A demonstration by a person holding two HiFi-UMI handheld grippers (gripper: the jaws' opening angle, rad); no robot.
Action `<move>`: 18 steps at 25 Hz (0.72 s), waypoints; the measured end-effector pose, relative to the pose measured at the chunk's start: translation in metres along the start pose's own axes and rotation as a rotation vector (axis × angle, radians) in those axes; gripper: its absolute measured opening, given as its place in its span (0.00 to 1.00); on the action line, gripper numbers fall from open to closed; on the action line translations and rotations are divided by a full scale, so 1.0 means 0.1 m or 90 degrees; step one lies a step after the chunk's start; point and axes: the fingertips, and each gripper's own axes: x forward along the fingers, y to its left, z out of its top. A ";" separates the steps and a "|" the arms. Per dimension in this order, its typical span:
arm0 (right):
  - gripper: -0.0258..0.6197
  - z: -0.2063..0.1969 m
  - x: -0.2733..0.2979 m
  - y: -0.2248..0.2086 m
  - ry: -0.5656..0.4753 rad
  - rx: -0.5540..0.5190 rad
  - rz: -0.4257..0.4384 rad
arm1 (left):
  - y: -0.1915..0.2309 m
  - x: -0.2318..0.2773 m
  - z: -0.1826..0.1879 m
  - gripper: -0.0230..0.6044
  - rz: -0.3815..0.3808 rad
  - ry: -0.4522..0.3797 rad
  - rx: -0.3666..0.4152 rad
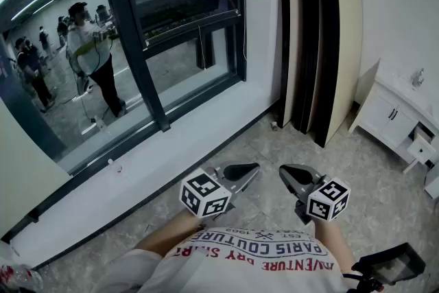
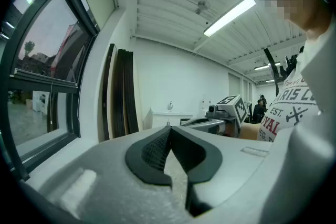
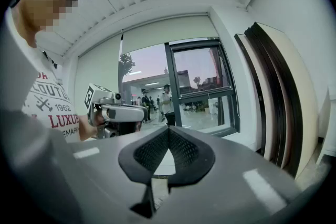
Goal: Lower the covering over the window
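The window (image 1: pixel 171 24) has a dark frame and a white sill (image 1: pixel 171 147), and fills the upper left of the head view. In the right gripper view a pale blind (image 3: pixel 157 34) covers only the top of the glass, with a thin cord (image 3: pixel 122 47) hanging beside it. Low in the head view, my left gripper (image 1: pixel 255 167) and right gripper (image 1: pixel 282 170) are held side by side over the floor, short of the sill. Both are shut with nothing between the pads. Each gripper view shows its own shut jaws (image 2: pixel 169 129) (image 3: pixel 168 128) and the other gripper beside them.
Tall dark and beige boards (image 1: pixel 322 44) lean in the corner to the right of the window. A white cabinet (image 1: pixel 391 113) stands at the far right. Several people (image 1: pixel 89 51) appear in the glass. A dark object (image 1: pixel 391 264) sits at the bottom right.
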 end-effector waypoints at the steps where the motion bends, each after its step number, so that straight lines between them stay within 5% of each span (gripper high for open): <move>1: 0.05 0.00 0.00 -0.03 -0.001 0.003 -0.002 | 0.01 0.02 0.00 0.04 0.001 0.000 -0.001; 18: 0.05 -0.02 0.00 -0.03 -0.008 0.020 -0.008 | -0.03 0.04 -0.01 0.04 -0.006 0.006 0.002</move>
